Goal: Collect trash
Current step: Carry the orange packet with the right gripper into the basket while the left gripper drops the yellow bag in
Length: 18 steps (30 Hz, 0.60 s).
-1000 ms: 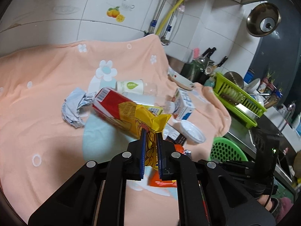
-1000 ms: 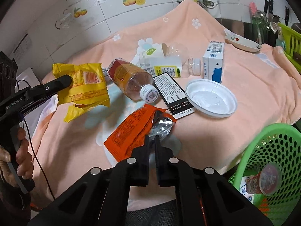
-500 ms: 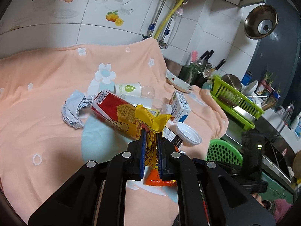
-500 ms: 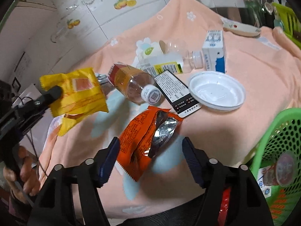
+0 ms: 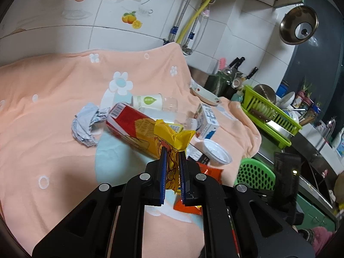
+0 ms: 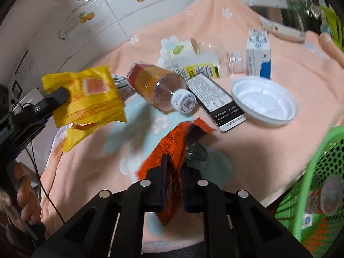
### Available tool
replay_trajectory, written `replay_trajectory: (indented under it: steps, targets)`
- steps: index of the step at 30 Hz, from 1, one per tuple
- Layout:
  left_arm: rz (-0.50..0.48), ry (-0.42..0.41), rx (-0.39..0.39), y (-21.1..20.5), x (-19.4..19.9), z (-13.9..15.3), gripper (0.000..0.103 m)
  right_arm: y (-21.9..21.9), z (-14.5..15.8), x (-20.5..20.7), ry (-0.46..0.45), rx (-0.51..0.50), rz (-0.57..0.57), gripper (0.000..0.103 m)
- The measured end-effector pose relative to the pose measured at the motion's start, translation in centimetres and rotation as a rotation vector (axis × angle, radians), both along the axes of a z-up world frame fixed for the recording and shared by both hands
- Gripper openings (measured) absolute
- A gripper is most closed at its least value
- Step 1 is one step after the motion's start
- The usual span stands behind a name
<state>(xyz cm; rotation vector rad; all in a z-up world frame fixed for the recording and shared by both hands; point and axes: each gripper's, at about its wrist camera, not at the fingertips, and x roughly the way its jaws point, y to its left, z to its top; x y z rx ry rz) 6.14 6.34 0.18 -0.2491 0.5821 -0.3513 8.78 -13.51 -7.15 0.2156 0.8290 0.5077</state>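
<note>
My left gripper point(image 5: 172, 157) is shut on a yellow snack wrapper point(image 5: 172, 137) and holds it above the peach cloth point(image 5: 43, 129); the wrapper also shows in the right wrist view point(image 6: 86, 101). My right gripper point(image 6: 173, 165) is shut on an orange snack wrapper point(image 6: 172, 148) at the cloth's near edge, seen from the left wrist view point(image 5: 209, 169) too. A green mesh basket point(image 6: 322, 172) with some trash in it stands low at the right, and also shows in the left wrist view point(image 5: 253, 172).
On the cloth lie a red-labelled bottle point(image 6: 159, 86), a black-and-white box point(image 6: 215, 101), a white plastic lid point(image 6: 264, 101), a blue-and-white carton point(image 6: 258, 53), a clear bottle point(image 6: 200, 64), a paper cup point(image 5: 146, 101) and crumpled foil point(image 5: 86, 124). A green dish rack point(image 5: 271, 111) stands right.
My right gripper opened around the orange wrapper, then shut on it and has lifted it slightly. My left gripper kept holding the yellow wrapper up, shifting a little.
</note>
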Motion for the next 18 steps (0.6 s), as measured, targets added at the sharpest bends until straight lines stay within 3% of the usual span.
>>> replay_trajectory:
  steps: [8,18]
  targets:
    - [-0.101,-0.003,-0.019,-3.8,-0.4,0.4,0.009,-4.4,2.1,-3.6,-0.083,-0.022,-0.054,0.008]
    - [-0.293,0.012,-0.025,-12.4,-0.3,0.2,0.009,-14.5,2.0,-7.2,-0.086,-0.127,-0.283,0.009]
